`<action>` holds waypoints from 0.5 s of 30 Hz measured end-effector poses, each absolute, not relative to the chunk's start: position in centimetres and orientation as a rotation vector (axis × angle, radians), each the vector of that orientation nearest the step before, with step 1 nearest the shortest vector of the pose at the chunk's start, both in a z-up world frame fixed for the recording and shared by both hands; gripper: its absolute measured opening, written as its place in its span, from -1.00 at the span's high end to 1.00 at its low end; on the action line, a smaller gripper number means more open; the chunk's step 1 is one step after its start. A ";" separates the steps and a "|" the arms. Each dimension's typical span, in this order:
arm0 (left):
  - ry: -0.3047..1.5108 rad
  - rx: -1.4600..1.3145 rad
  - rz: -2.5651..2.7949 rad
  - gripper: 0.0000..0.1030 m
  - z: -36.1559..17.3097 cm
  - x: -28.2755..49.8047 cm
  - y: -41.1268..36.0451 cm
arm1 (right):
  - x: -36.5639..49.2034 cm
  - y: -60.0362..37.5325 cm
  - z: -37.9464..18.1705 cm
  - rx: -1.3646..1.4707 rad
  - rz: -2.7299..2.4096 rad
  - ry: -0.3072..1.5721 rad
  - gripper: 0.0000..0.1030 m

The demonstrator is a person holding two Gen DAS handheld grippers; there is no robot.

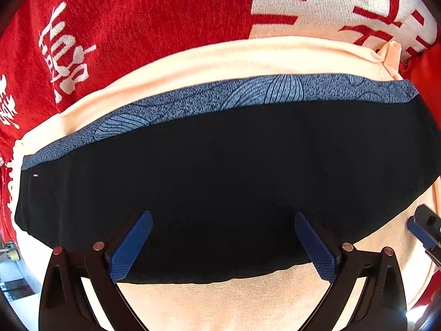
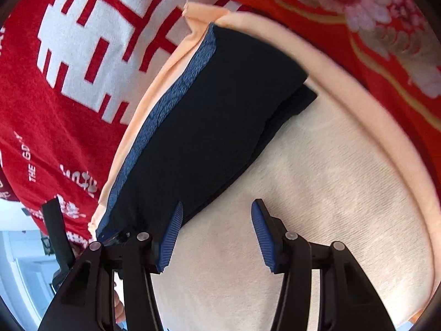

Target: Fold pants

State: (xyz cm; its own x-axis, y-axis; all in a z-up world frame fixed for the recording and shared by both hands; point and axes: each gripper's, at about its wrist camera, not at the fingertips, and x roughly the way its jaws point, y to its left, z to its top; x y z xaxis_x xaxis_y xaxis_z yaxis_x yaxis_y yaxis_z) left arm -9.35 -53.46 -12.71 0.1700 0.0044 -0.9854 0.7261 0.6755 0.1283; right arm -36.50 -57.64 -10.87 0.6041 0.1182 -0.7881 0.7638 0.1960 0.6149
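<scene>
Red patterned blanket (image 1: 143, 13) under peach cloth (image 2: 317, 193); we hold both tongs, left (image 1: 223, 245) and right (image 2: 216, 234), open over folded black pants (image 1: 220, 179).

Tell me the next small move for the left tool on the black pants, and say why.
Probably draw the left tool back: the folded black pants with a blue patterned waistband lie compact on the peach cloth, and both it and the right tool are open, gripping nothing.

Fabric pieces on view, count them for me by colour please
Black pants with blue waistband: 1
Peach cloth underneath: 1
Red blanket with white characters: 1
Red floral fabric: 1
Total: 4
</scene>
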 end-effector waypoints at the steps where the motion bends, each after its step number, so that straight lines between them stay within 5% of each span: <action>1: 1.300 0.672 -0.578 -1.00 -12.5 -9.3 -53.5 | -36.8 -57.8 -10.8 1.326 -0.552 0.826 -0.09; 15: 1.306 0.615 -0.616 -1.00 -15.2 -8.7 -53.4 | -36.8 -60.5 -13.2 1.384 -0.562 0.543 -0.09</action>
State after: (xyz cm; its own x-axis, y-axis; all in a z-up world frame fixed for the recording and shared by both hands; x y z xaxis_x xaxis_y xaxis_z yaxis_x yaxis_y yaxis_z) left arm -8.71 -53.40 -15.15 0.1542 -0.0670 -0.9858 0.7181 0.6929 0.0652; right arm -36.76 -60.52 -13.20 0.7539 -0.0508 -0.6551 0.6564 0.1002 0.7477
